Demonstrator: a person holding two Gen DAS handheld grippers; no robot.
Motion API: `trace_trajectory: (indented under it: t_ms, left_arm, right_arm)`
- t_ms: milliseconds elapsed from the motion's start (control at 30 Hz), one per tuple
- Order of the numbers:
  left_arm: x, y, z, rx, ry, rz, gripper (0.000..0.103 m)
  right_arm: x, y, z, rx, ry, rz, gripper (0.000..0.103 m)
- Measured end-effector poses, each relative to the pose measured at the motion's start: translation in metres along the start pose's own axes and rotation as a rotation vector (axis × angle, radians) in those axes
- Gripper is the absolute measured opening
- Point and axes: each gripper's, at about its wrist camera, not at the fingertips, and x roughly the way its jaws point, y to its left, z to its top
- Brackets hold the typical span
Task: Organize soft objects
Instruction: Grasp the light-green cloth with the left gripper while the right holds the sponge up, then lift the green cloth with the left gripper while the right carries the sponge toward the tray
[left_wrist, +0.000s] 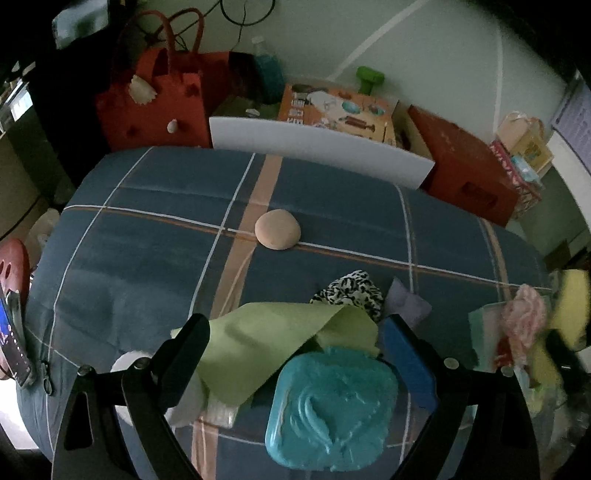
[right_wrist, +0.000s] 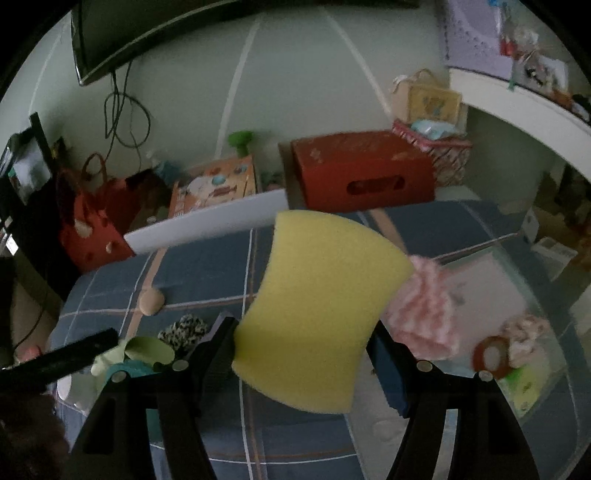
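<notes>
Right wrist: sponge (right_wrist: 317, 314) between tool (right_wrist: 301, 343) fingers

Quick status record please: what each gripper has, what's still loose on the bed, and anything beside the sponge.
right gripper: shut on yellow sponge, lifted clear of the bed
left gripper: open, holding nothing, over green cloth and teal case
loose on plaid cover: beige round pad, zebra-print scrunchie, green cloth, teal case
beside sponge: pink knit item, contact unclear
</notes>
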Motion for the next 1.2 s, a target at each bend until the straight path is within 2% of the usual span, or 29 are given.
trace_trajectory:
  t_ms: [67, 267, 400, 533, 633, 700, 1000, 1200]
  left_arm:
    - [0.008, 0.0, 0.0, -0.003, 0.017, 0.002, 0.093]
    - [0.026, 0.0, 0.0, 0.003, 0.052, 0.023, 0.076]
    - [0.034, 0.003, -0.001, -0.003, 0.065, 0.037, 0.048]
    - [0.038, 0.012, -0.002, -0.042, 0.068, 0.018, 0.02]
    - [0.037, 0.015, -0.001, -0.061, 0.053, -0.002, 0.011]
    - [0.034, 0.02, 0.001, -0.085, 0.038, -0.034, 0.009]
    - [0.017, 0.033, 0.007, -0.148, -0.039, -0.091, 0.006]
    - [-0.009, 0.036, 0.008, -0.165, -0.131, -0.12, 0.006]
  right_arm:
    - [-0.007, 0.0, 0.002, 0.001, -0.021, -0.003, 0.072]
    - [-0.011, 0.004, 0.002, -0.004, -0.029, 0.014, 0.072]
    - [-0.009, 0.004, 0.002, -0.002, -0.023, 0.011, 0.072]
    - [-0.007, 0.003, 0.001, -0.004, -0.015, 0.009, 0.072]
    - [-0.006, 0.003, -0.001, -0.009, -0.009, 0.009, 0.072]
    - [-0.005, 0.003, -0.001, -0.01, -0.007, 0.009, 0.072]
    - [-0.004, 0.003, -0.003, -0.012, -0.002, 0.005, 0.072]
    - [-0.005, 0.0, -0.004, -0.01, -0.005, 0.009, 0.072]
